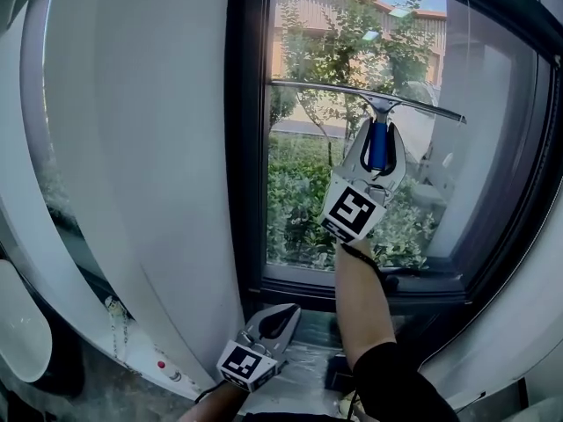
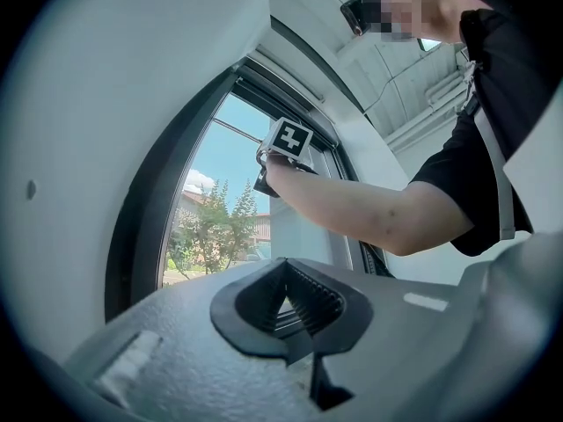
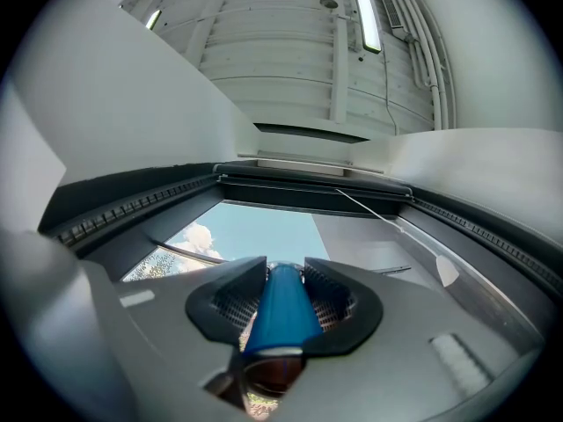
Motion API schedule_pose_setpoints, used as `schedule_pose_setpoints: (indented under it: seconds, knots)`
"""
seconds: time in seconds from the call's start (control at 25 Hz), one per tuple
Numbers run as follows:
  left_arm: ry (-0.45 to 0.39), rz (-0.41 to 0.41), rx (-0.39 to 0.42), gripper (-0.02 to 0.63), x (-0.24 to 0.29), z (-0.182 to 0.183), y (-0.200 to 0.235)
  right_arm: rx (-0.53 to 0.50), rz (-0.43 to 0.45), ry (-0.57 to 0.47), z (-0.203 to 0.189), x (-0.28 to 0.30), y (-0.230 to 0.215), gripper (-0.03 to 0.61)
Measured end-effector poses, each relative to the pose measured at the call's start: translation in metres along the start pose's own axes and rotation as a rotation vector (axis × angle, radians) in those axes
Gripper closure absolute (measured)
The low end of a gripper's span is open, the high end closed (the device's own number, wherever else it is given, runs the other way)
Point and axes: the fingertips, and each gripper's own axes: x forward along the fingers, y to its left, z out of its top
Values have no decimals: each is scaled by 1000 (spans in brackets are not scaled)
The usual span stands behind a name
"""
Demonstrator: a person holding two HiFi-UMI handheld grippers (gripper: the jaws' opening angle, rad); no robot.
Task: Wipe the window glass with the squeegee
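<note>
- My right tool [image 1: 379, 137] is clamped on the squeegee's blue handle [image 1: 378, 149]. In the right gripper view the ribbed black pads [image 3: 330, 295] press on either side of the smooth, rounded blue handle [image 3: 280, 310].
- The squeegee [image 1: 352, 93] is raised against the upper part of the window glass [image 1: 303, 200]. Its long, thin metal blade runs nearly level and dips a little toward the right.
- The left end of the blade sits just beside the dark upright of the window frame [image 1: 249, 148]. The right end stops short of the frame's curved right side, leaving a strip of bare glass there.
- Below the blade the pane is open down to the dark sill [image 1: 413, 284]. Only my forearm [image 1: 361, 306] crosses the lower part.
- The right tool's cube [image 1: 354, 211] shows a black-and-white square marker. The left gripper view also catches this cube [image 2: 290, 137].
- My left tool [image 1: 280, 320] hangs low near the bottom left corner of the frame, well apart from the squeegee. Its jaw tips meet, with nothing between the grooved pads [image 2: 312, 299].
- The left tool's cube [image 1: 248, 363] carries a similar marker.
- To the left, a smooth white curved wall [image 1: 141, 148] runs up to the frame.
- Through the glass I see green shrubs [image 1: 303, 227], a slim tree and a tan building.
</note>
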Motion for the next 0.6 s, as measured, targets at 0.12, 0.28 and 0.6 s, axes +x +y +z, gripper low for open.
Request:
schedule_pose_setpoints:
  seconds: [0.12,0.28,0.6]
  knots:
    - [-8,39,15,614,1,1,8,-10,2,2,-2,-4,0,457]
    - [-24,90,23,615,3,7,19,-14,8,10,-7,-11,1,459]
    - [-25,145,19,614,-1,8,26,-18,14,24,-12,-21,2,459]
